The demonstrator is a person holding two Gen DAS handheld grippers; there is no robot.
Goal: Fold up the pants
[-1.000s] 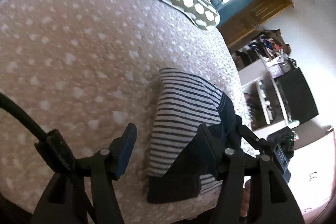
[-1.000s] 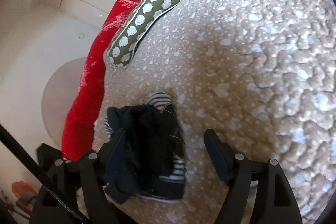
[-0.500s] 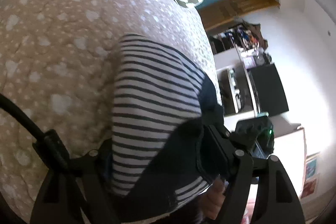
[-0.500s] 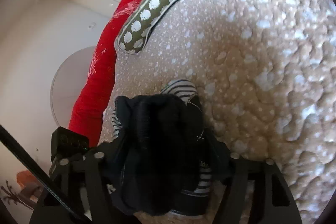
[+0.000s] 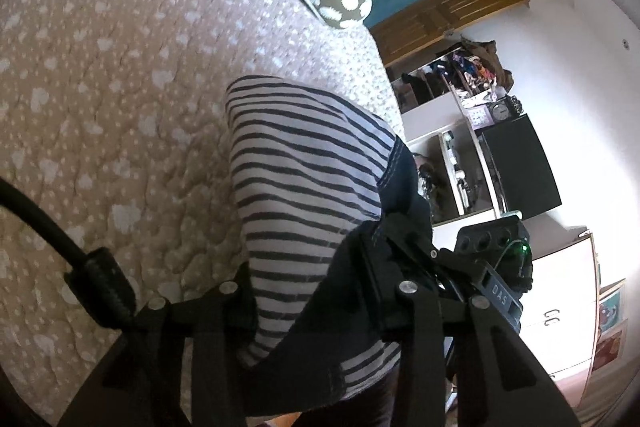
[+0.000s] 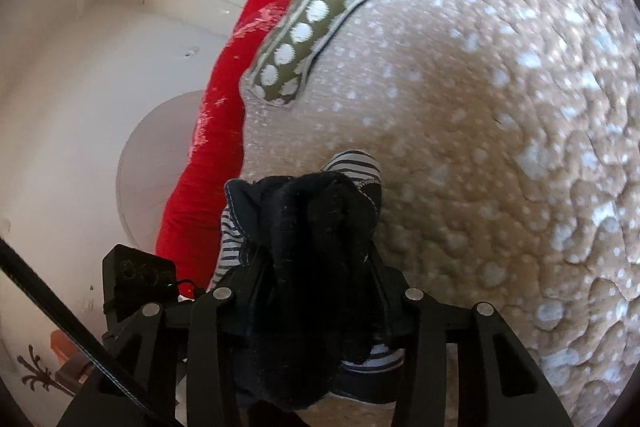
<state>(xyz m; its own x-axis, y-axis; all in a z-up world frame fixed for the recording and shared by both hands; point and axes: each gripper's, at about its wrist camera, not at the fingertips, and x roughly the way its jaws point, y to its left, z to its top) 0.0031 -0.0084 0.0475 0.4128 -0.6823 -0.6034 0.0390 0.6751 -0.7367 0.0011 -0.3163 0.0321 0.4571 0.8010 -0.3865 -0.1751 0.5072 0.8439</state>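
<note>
Both grippers' pads are hidden by cloth; the striped pants (image 5: 304,179) are clamped between the just-closing jaws of the left gripper (image 5: 316,291) and right gripper (image 6: 316,291).

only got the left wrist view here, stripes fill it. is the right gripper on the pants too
Observer: Yes, the right gripper is clamped on a dark fleecy bunch of the pants.
Operator: anything past the green dotted pillow
Observer: A long red cushion lies along the bed's edge beside that pillow.
Operator: and behind that
Observer: A pale wall; a round white shape shows past the cushion.
</note>
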